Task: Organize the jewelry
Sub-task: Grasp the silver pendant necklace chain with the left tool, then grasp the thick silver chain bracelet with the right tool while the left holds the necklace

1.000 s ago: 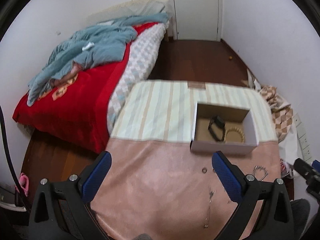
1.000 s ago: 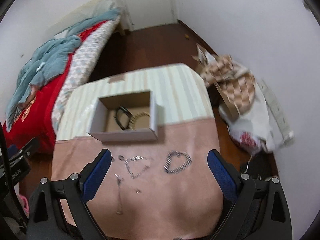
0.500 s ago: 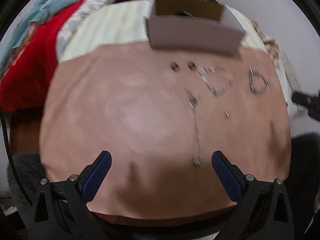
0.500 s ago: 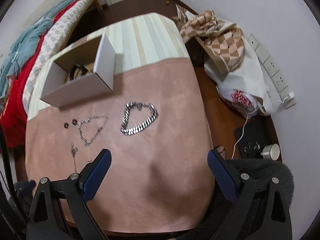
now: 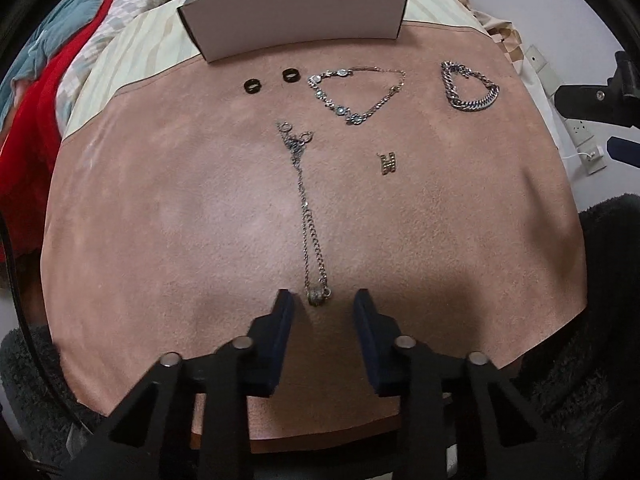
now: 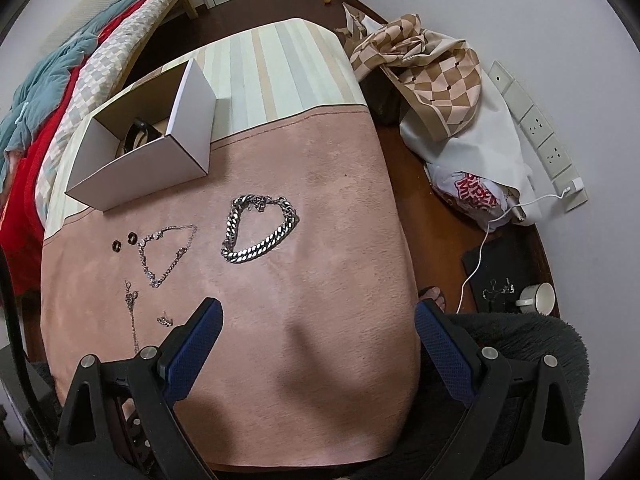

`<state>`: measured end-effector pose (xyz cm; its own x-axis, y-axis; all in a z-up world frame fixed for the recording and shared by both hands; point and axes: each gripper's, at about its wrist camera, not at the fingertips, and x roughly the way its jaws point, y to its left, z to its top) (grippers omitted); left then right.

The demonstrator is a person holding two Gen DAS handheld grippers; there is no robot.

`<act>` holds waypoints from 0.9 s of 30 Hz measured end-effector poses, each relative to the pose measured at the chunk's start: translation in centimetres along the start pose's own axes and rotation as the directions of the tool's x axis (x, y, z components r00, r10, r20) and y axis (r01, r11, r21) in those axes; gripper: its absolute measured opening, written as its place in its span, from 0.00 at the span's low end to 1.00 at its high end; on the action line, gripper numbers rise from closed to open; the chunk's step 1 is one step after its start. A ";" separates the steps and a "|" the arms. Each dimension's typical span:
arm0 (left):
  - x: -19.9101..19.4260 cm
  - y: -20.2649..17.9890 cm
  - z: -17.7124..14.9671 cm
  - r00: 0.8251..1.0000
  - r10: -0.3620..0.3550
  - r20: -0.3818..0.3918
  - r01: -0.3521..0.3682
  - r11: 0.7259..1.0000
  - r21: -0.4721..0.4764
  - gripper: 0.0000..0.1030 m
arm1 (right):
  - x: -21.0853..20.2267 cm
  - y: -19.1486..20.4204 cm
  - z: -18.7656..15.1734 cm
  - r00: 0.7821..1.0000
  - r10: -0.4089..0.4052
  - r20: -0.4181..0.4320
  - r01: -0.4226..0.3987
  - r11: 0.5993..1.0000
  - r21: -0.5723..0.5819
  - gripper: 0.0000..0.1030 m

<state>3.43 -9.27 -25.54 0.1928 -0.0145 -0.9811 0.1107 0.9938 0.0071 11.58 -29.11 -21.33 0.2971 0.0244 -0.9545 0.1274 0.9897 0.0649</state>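
The thin chain necklace [image 5: 306, 216] lies stretched out on the pink cloth [image 5: 160, 208], its clasp end pointing toward the white box [image 5: 296, 16] and its small pendant [image 5: 316, 295] at the end away from the box. My left gripper [image 5: 323, 300] points steeply down with that pendant between its tips; the jaws have just been closing and stand narrow, but I see a gap on each side of the pendant, so nothing is gripped yet.

Going from the necklace toward the box, I pass a slim bracelet with round stones [image 5: 356, 94] and two dark rings [image 5: 269, 81] right in front of the box wall. Off to one side, farther from the rings, sits a heavy curb-link bracelet [image 5: 470, 86], and between it and the necklace a small H-shaped charm [image 5: 387, 163].

My right gripper [image 6: 316, 328] hangs wide open over bare cloth, holding nothing, with the heavy bracelet between it and the box.

The left view only gives me the box's outer wall. The right view looks into it: a dark band [image 6: 138, 134] lies inside. The right view also shows a bare foot [image 6: 434, 294] past the table edge.
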 end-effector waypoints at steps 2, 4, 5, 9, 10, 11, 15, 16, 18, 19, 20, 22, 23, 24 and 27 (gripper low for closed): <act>0.0 0.0 0.0 1.000 -0.003 0.003 0.003 1.000 0.005 0.11 | 0.1 -0.1 0.0 1.000 -0.001 -0.002 0.001 1.000 0.000 0.95; 0.0 0.1 0.0 1.000 -0.004 0.005 0.004 1.000 0.011 0.08 | 0.1 -0.1 -0.1 1.000 -0.002 -0.005 0.002 1.000 0.000 0.95; 0.0 0.0 0.1 1.000 -0.008 0.006 0.008 1.000 0.009 0.08 | 0.1 -0.1 -0.1 1.000 0.000 -0.004 0.000 1.000 0.000 0.95; -0.2 0.0 0.5 1.000 -0.016 0.019 0.016 1.000 0.006 0.08 | 0.1 -0.1 -0.1 1.000 0.000 -0.001 0.000 1.000 0.000 0.95; -0.4 0.1 0.6 0.999 -0.014 0.029 0.014 1.000 0.005 0.08 | 0.2 0.0 0.0 1.000 0.001 0.000 -0.001 1.000 0.000 0.95; -0.8 0.4 0.8 0.999 -0.016 0.040 0.016 1.000 0.003 0.08 | 0.2 0.0 0.0 1.000 0.002 0.000 -0.002 1.000 0.002 0.95; -1.9 1.5 2.3 0.996 -0.006 0.094 0.008 1.000 -0.020 0.08 | 0.6 -0.5 0.3 0.999 0.035 -0.002 -0.035 0.999 0.032 0.95; -2.1 2.0 2.8 0.995 -0.006 0.104 0.010 0.999 -0.037 0.08 | 0.8 -0.7 0.5 0.999 0.051 0.000 -0.051 0.998 0.045 0.90; -2.2 3.2 4.0 0.993 -0.010 0.114 0.017 0.998 -0.065 0.08 | 1.4 -0.9 0.9 0.997 0.076 0.008 -0.077 0.995 0.064 0.78; -2.1 4.0 4.7 0.993 -0.015 0.115 0.025 0.996 -0.086 0.08 | 1.9 -1.0 1.2 0.997 0.079 0.007 -0.079 0.994 0.072 0.73; -2.0 4.8 5.2 0.993 -0.017 0.117 0.030 0.994 -0.108 0.08 | 2.3 -1.0 1.4 0.997 0.083 0.007 -0.083 0.993 0.078 0.69; -2.1 6.1 6.0 0.993 -0.013 0.121 0.030 0.990 -0.134 0.08 | 3.3 -0.9 2.0 0.996 0.093 0.008 -0.094 0.992 0.089 0.69; -2.1 6.8 6.5 0.992 -0.009 0.126 0.028 0.988 -0.150 0.08 | 3.9 -0.8 2.4 0.996 0.093 0.011 -0.094 0.991 0.092 0.69; -2.2 7.2 7.0 0.992 -0.007 0.128 0.027 0.987 -0.158 0.08 | 4.5 -0.5 2.8 0.996 0.091 0.012 -0.092 0.991 0.092 0.69; -2.4 8.0 7.4 0.991 -0.002 0.135 0.025 0.985 -0.172 0.08 | 6.1 0.1 3.5 0.996 0.084 -0.002 -0.083 0.992 0.097 0.69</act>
<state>11.12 -2.07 -21.73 0.3224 -0.0310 -0.9461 -0.0539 0.9972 -0.0510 16.68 -29.31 -26.10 0.3047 0.1076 -0.9464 0.1931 0.9660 0.1720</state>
